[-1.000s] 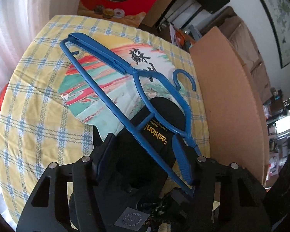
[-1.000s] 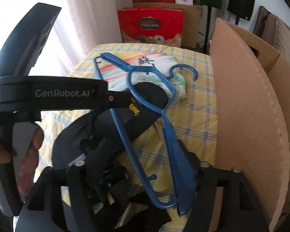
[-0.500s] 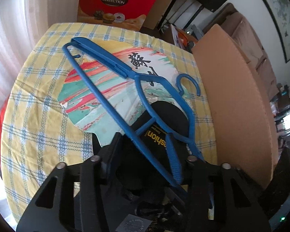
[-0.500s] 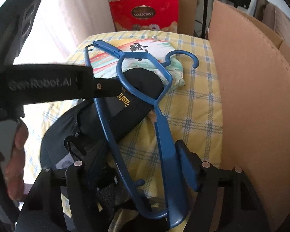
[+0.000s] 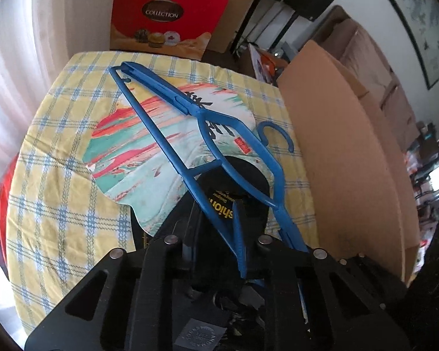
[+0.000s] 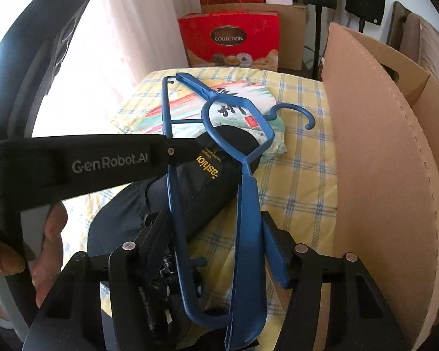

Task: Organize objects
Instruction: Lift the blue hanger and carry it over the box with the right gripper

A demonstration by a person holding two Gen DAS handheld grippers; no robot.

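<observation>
A blue plastic hanger (image 5: 190, 134) lies tilted over a colourful fan (image 5: 149, 146) and a black slipper (image 5: 234, 193) on the yellow checked tablecloth (image 5: 58, 204). My left gripper (image 5: 216, 225) is shut on the hanger's lower bar, over the slipper. In the right wrist view the hanger (image 6: 213, 175) runs between my right gripper's (image 6: 216, 234) open fingers; its broad arm lies near the right blue pad (image 6: 275, 257). The left gripper's body (image 6: 102, 163) crosses that view. The slipper (image 6: 210, 169) lies under the hanger.
A large cardboard box (image 5: 345, 158) stands along the table's right side, also in the right wrist view (image 6: 380, 161). A red gift box (image 5: 166, 20) stands behind the table. A curtain (image 5: 29, 44) hangs at the left.
My left gripper's jaws have closed onto the hanger's bar. The hanger's far end has lifted and swung a little. The right gripper has narrowed slightly around the hanger's arm.
</observation>
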